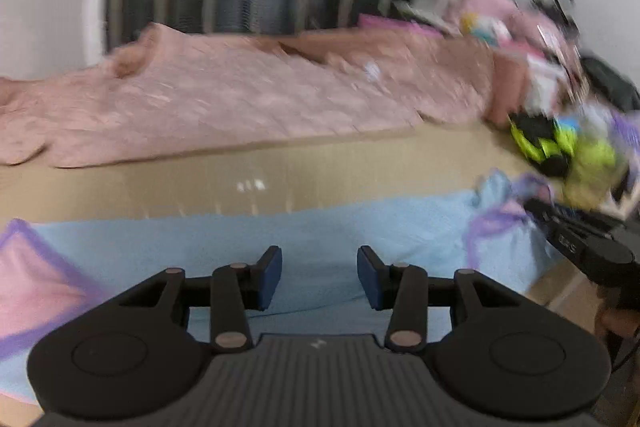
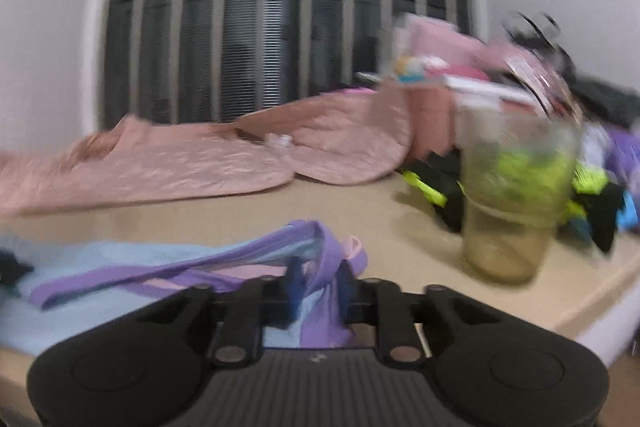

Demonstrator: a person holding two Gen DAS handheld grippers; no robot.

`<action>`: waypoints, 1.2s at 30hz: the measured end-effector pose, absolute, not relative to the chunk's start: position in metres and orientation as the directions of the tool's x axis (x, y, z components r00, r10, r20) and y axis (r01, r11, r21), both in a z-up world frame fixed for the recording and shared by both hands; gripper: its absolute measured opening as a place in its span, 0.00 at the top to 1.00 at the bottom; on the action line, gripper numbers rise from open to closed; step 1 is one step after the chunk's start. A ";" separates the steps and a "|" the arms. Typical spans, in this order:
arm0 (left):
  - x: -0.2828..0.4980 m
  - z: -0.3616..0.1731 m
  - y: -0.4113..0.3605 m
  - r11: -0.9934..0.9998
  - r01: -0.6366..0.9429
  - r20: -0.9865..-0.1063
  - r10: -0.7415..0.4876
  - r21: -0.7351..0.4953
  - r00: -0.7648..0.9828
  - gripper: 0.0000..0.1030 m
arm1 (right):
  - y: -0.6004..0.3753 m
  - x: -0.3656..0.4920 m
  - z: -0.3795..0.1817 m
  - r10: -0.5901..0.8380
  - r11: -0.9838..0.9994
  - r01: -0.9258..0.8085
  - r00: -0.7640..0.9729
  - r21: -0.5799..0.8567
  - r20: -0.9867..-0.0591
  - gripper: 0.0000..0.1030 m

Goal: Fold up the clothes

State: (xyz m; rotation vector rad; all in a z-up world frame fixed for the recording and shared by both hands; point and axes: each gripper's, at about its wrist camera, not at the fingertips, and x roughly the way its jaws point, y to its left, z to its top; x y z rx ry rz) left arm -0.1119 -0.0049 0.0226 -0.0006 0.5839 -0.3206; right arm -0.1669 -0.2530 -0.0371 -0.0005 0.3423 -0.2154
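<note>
- The light-blue garment with purple trim lay spread flat along the near edge of the beige surface, the layout that a fold starts from.
- The right gripper had its fingers narrowed onto a bunched part of the purple trim near the garment's right end; fabric was between the blue pads. That end is probably held because it is the part to be carried over in the fold.
- The left gripper hung over the middle of the blue cloth with its fingers partly apart and nothing between them, judged to be placed to take or pin a second point.
- A pink panel of the garment showed at its left end.
- A pink quilted garment lay spread along the far edge, clear of the working area.
- A clear plastic cup stood just right of the blue garment, near the surface's right edge; a lifted hem could strike it.
- Black-and-neon clothing lay heaped behind the cup.
</note>
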 end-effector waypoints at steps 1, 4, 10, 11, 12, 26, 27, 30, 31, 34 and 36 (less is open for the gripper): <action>-0.115 0.026 0.004 0.958 0.269 -0.524 -0.281 -0.101 0.804 0.58 | -0.257 -0.163 -0.035 -0.205 0.978 0.204 0.917 -0.040 -0.343 0.91; -0.116 0.026 0.036 0.984 0.160 -0.532 -0.178 -0.080 0.828 0.55 | -0.277 -0.153 -0.023 -0.200 0.974 0.224 0.907 0.022 -0.370 0.92; -0.127 0.013 0.075 0.997 0.020 -0.565 -0.056 -0.071 0.823 0.55 | -0.261 -0.161 0.025 -0.075 0.990 0.105 0.957 0.091 -0.281 0.92; -0.129 0.012 0.080 0.997 0.001 -0.563 -0.048 -0.083 0.825 0.55 | -0.250 -0.163 0.032 -0.030 0.994 0.057 0.963 0.094 -0.269 0.92; -0.130 0.013 0.084 0.996 -0.012 -0.557 -0.042 -0.093 0.829 0.55 | -0.234 -0.165 0.038 0.025 0.996 -0.001 0.965 0.091 -0.259 0.92; -0.153 0.016 0.120 0.983 -0.165 -0.546 0.098 -0.075 0.832 0.46 | -0.116 -0.164 0.022 0.325 0.939 -0.343 0.870 0.017 -0.370 0.59; -0.154 0.015 0.121 0.982 -0.173 -0.551 0.102 -0.078 0.828 0.46 | -0.124 -0.166 0.028 0.334 0.938 -0.344 0.872 0.038 -0.357 0.58; -0.155 0.014 0.122 0.979 -0.187 -0.554 0.115 -0.076 0.824 0.46 | -0.147 -0.172 0.036 0.333 0.942 -0.327 0.888 0.076 -0.317 0.58; -0.155 0.014 0.121 0.979 -0.188 -0.554 0.116 -0.075 0.824 0.46 | -0.148 -0.171 0.034 0.316 0.948 -0.312 0.894 0.064 -0.319 0.58; -0.156 0.015 0.121 0.977 -0.195 -0.558 0.114 -0.086 0.822 0.46 | -0.131 -0.154 0.015 0.254 0.961 -0.276 0.889 -0.002 -0.381 0.63; -0.158 0.016 0.122 0.975 -0.199 -0.562 0.112 -0.096 0.820 0.46 | -0.107 -0.147 0.000 0.216 0.961 -0.266 0.885 -0.068 -0.413 0.67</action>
